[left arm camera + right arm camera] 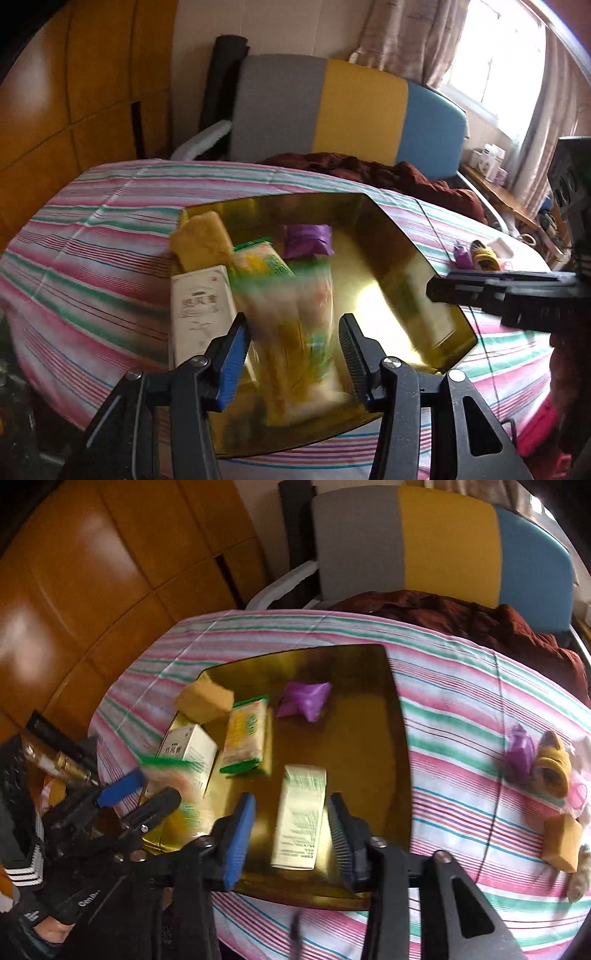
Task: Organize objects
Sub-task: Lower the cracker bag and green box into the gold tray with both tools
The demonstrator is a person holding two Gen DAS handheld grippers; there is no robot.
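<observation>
Release of two packets into the gold tray

The right gripper stands narrowly parted around the pale box by the tray's near edge, pads apparently clear; the left gripper likewise straddles a blurred snack packet. Both are to be withdrawn straight, unsnagged.

Left gripper: black frame, silver screws, one blue pad, one black ribbed pad. Black glove, apparently white-lettered.
</observation>
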